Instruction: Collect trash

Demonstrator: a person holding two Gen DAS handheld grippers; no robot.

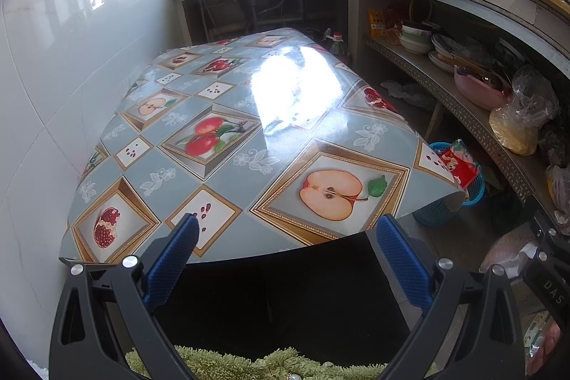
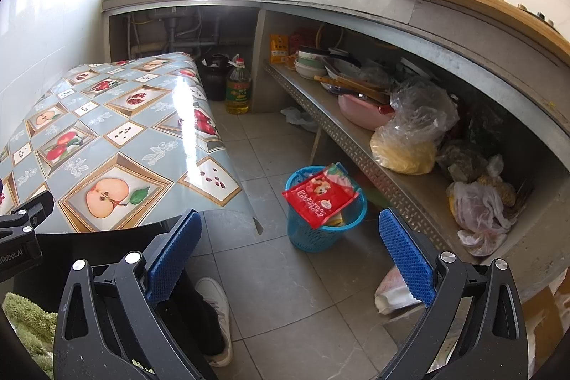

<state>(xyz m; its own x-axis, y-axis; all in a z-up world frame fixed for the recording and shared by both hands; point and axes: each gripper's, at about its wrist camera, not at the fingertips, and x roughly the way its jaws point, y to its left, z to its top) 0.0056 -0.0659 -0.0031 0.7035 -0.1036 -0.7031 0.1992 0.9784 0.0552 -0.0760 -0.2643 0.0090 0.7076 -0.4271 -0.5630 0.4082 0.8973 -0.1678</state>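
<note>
Above the floor, right hand-held gripper (image 2: 290, 239) agape

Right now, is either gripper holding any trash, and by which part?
Nothing is held. The left gripper and right gripper are both open and empty. The red snack wrapper lies across the blue plastic basket, untouched.

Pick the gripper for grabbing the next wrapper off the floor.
Right gripper: open, over the tiled floor, a pale crumpled wrapper by its right finger, near the blue mesh plastic basket. Left gripper, also open, faces the fruit-print tablecloth.
</note>
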